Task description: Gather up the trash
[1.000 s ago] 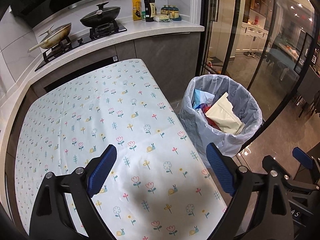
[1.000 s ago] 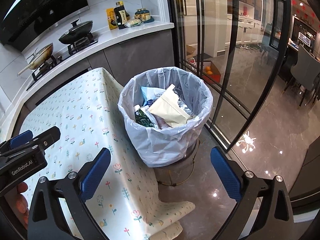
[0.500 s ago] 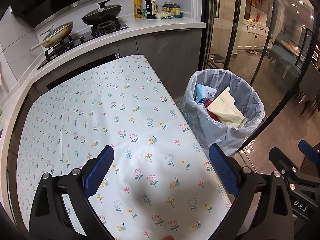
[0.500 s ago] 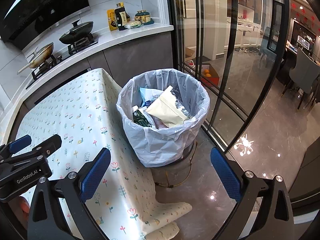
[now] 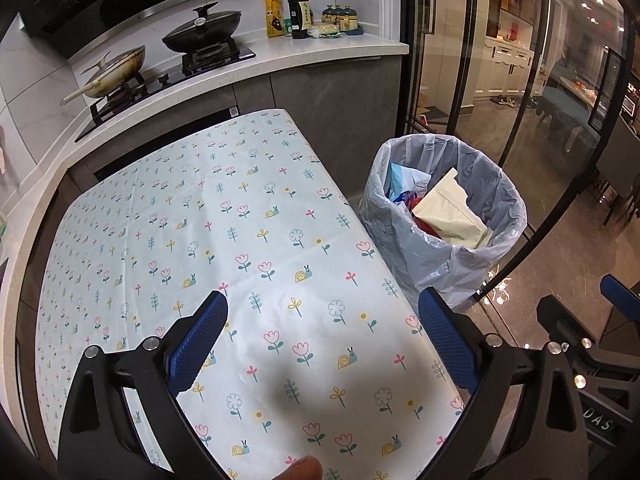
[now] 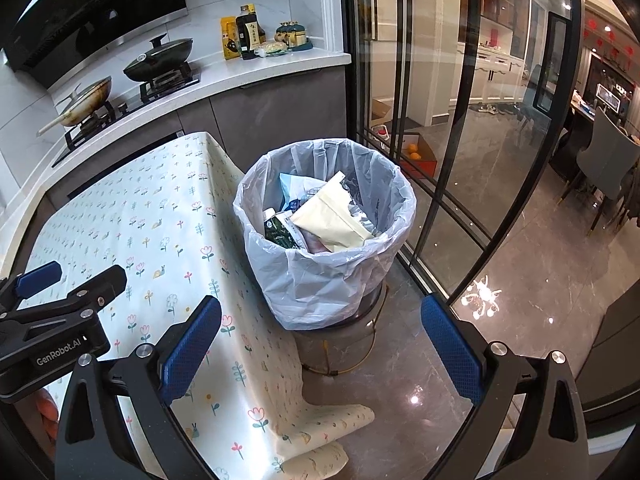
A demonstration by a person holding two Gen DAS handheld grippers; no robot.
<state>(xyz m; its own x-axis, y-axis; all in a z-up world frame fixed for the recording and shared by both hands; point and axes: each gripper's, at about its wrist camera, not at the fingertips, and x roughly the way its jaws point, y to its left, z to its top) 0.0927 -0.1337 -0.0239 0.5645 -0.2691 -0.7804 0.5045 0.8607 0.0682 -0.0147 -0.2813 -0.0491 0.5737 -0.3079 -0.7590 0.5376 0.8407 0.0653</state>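
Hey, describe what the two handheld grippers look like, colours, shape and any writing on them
Both are alike: the left gripper and right gripper each have a black angular plastic frame with silver screws and two fingers faced with blue, cross-hatch textured pads. Seen from the right wrist view, the left gripper's body carries white lettering reading GenRobot.AI. No cables or sleeves are visible.

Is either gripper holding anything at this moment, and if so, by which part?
Nothing is held. The left gripper and the right gripper are both open with nothing between the fingers; the trash sits in the bin.
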